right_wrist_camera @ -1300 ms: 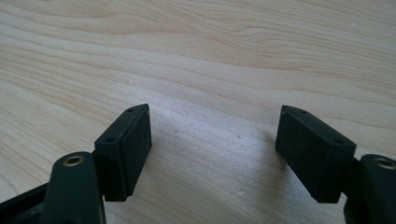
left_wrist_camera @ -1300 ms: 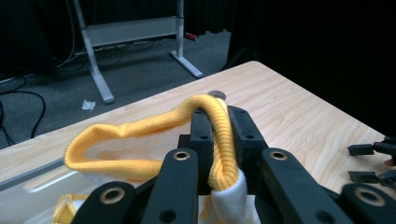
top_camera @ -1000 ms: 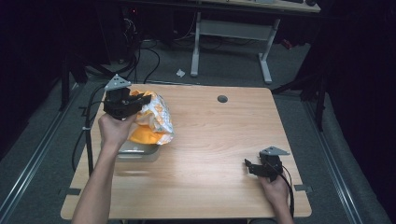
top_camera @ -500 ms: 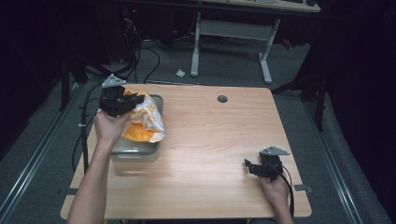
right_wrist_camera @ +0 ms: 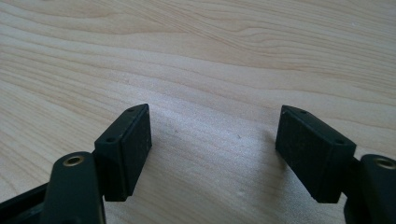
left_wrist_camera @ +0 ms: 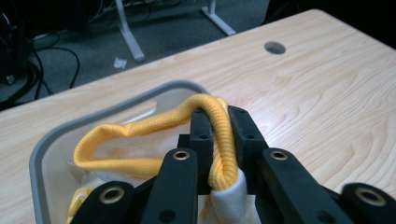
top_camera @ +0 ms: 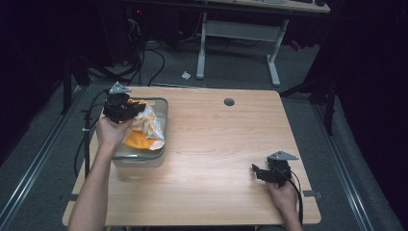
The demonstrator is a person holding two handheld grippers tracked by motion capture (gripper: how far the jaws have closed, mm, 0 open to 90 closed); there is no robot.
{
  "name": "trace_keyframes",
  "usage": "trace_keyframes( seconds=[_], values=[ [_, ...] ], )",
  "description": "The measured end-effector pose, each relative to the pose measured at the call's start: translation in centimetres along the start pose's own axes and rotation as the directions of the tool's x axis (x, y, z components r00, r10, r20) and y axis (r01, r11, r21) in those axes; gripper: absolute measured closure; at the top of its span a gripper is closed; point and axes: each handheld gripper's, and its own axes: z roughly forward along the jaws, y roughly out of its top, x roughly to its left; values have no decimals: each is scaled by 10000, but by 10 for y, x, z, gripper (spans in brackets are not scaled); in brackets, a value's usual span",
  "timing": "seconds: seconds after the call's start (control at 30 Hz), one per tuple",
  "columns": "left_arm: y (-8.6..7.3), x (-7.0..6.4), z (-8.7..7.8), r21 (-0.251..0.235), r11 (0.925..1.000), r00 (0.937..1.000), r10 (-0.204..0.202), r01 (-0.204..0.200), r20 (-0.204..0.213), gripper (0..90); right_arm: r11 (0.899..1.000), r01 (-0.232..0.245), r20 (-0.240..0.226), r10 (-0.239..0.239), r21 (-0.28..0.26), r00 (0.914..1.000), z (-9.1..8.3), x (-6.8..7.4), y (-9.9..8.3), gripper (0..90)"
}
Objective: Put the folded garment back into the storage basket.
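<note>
two tongs: left tongs (left_wrist_camera: 217, 140) tight on yellow cloth (left_wrist_camera: 140, 135) over bin (top_camera: 161, 108), right tongs (right_wrist_camera: 212, 154) agape, empty

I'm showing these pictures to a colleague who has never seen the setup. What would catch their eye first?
Most striking is the bright orange-and-white cloth, held over the grey bin at the table's left side by the left gripper, whose jaws are clamped on its ribbed orange hem. Next comes the right gripper, wide open over bare wooden table near the right front corner.
</note>
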Motion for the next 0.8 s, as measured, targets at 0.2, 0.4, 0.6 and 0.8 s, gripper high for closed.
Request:
trace_keyframes(
  seconds=[0.2, 0.4, 0.6, 0.8],
  values=[
    [-6, 1, 8, 220, 9997, 9999, 113, -112, -54, 813, 10000, 21, 0, -21, -2, 10000, 0, 0, 0, 271],
    [-17, 4, 14, 658, 9977, 9996, 185, -170, -216, 811, 10000, 24, -2, -24, -1, 10000, 0, 0, 0, 271],
    [-27, 5, 21, 1191, 9923, 9974, 420, -348, -578, 809, 10000, 24, -1, -24, -3, 10000, 0, 0, 0, 271],
    [-38, 8, 31, 1695, 9853, 9961, 364, -224, -801, 804, 10000, 16, -1, -16, -1, 10000, 0, 0, 0, 271]
  ],
)
